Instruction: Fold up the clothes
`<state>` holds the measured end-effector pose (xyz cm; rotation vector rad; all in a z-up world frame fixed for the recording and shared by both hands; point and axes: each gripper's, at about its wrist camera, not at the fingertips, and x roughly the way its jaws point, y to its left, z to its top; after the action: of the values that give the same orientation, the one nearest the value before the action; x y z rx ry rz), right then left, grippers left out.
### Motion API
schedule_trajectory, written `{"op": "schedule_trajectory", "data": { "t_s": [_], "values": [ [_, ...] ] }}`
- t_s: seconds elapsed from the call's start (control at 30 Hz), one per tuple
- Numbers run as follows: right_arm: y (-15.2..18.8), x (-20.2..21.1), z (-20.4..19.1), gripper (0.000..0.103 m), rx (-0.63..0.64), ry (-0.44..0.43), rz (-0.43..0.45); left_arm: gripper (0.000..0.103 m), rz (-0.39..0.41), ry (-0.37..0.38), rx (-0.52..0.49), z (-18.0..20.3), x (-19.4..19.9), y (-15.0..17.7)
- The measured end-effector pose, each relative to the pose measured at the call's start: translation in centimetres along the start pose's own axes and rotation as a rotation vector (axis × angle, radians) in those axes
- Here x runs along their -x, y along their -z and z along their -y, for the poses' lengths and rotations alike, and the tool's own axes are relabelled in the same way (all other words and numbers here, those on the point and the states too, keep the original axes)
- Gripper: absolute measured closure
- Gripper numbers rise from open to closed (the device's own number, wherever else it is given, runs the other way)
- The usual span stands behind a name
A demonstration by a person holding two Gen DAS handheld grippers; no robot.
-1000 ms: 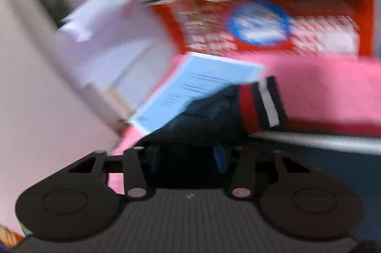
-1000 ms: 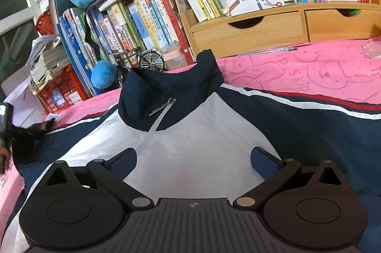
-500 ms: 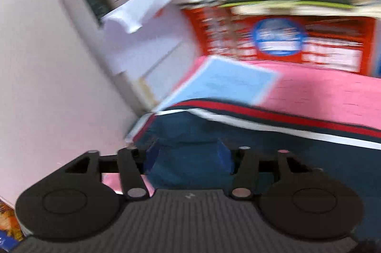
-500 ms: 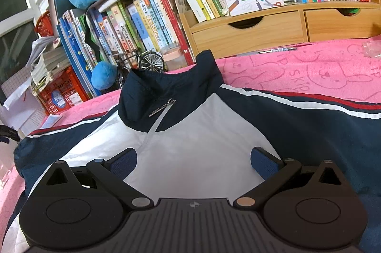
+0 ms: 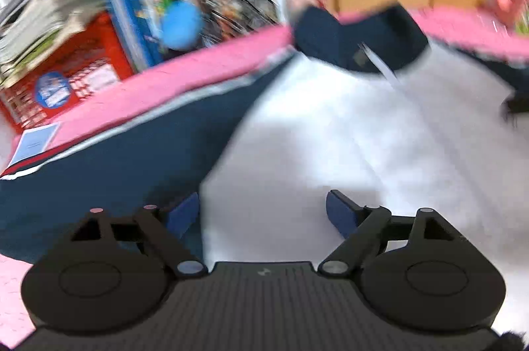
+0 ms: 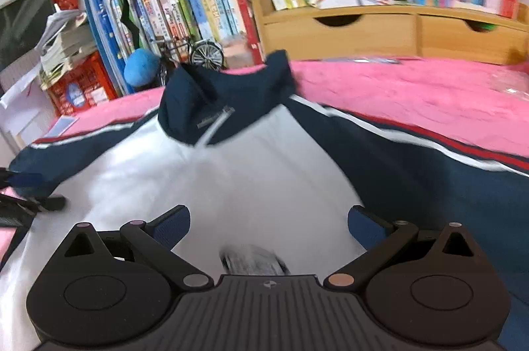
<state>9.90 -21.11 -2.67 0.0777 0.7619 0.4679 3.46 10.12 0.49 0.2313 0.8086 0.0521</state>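
Note:
A navy and white jacket [image 6: 251,179] lies spread front-up on the pink cloth [image 6: 413,93], its navy collar [image 6: 224,99] toward the bookshelf. Both sleeves lie outstretched, the left sleeve [image 6: 72,149] and the right sleeve [image 6: 446,175], each edged with red and white stripes. My right gripper [image 6: 267,225] hangs open above the white chest with nothing between its fingers. My left gripper [image 5: 261,212] is open too, low over the seam where the navy sleeve [image 5: 99,172] meets the white front [image 5: 330,136]. The left wrist view is blurred by motion.
Rows of books [image 6: 205,4] and a wooden drawer unit [image 6: 380,30] stand behind the cloth. A red basket [image 6: 79,83] with stacked papers, a blue plush toy [image 6: 140,66] and a small model bicycle [image 6: 195,52] sit at the back left. A blue sheet [image 5: 33,142] lies by the sleeve end.
My left gripper has let go of the sleeve cuff, opened, and swung right to the jacket's chest. The left sleeve now lies flat and outstretched. My right gripper has shifted slightly.

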Motion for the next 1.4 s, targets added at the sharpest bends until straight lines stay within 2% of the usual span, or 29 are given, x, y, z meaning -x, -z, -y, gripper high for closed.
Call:
{"op": "schedule_trajectory", "data": {
  "t_s": [0.07,0.13,0.27,0.37,0.43,0.57,0.6,0.63,0.8,0.87,0.9,1.0,1.07,1.1,1.13,1.2,1.33,1.4],
  "values": [
    [1.1,3.0,1.8,0.0,0.006,0.041,0.007,0.01,0.015,-0.019,0.005,-0.1,-0.4,0.1],
    [2.3,6.5,4.1,0.0,-0.011,0.15,0.028,0.0,0.009,-0.009,0.054,-0.9,-1.0,0.2],
    [6.2,14.4,8.8,0.0,-0.151,0.395,0.162,0.0,0.04,0.041,0.175,-2.2,-1.9,1.1],
    [9.3,17.8,11.1,0.0,-0.289,0.536,0.221,0.0,0.064,0.023,0.176,-2.1,-1.6,1.3],
    [10.7,18.6,12.0,0.0,-0.363,0.569,0.226,0.0,0.078,-0.005,0.149,-1.5,-1.4,1.4],
    [11.5,17.2,12.1,0.001,-0.383,0.507,0.206,0.0,0.1,-0.042,0.111,-1.0,-0.9,1.7],
    [11.5,16.6,11.9,0.014,-0.364,0.485,0.205,0.0,0.104,-0.049,0.103,-0.9,-0.9,1.7],
    [11.3,16.0,11.7,0.04,-0.331,0.481,0.216,0.0,0.107,-0.056,0.098,-0.7,-0.8,1.8],
    [8.4,16.7,11.4,0.065,-0.158,0.666,0.273,0.0,0.115,-0.068,0.085,-0.6,-0.8,1.8],
    [6.4,18.0,11.7,0.076,-0.036,0.806,0.323,0.0,0.116,-0.067,0.087,-0.6,-0.9,1.8],
    [5.5,19.5,12.3,0.078,-0.054,0.816,0.357,0.0,0.116,-0.065,0.088,-0.6,-0.9,1.8],
    [2.9,23.7,13.9,0.074,-0.108,0.844,0.459,0.0,0.114,-0.06,0.096,-0.8,-0.9,1.8],
    [1.1,26.6,15.0,0.038,-0.144,0.862,0.528,0.0,0.115,-0.06,0.098,-0.7,-0.9,1.8],
    [0.3,28.0,15.6,0.0,-0.162,0.871,0.562,0.0,0.115,-0.062,0.097,-0.7,-0.9,1.8],
    [0.0,28.9,16.0,0.001,-0.184,0.848,0.575,0.0,0.116,-0.063,0.096,-0.7,-0.9,1.8],
    [2.1,27.4,16.6,0.0,-0.248,0.698,0.482,0.0,0.117,-0.064,0.094,-0.7,-0.9,1.8],
    [6.9,22.1,18.5,0.0,-0.384,0.582,0.269,0.0,0.118,-0.065,0.094,-0.6,-0.9,1.8],
    [8.4,19.9,19.3,0.003,-0.425,0.549,0.191,0.0,0.119,-0.066,0.093,-0.6,-0.9,1.8]
  ]
}}
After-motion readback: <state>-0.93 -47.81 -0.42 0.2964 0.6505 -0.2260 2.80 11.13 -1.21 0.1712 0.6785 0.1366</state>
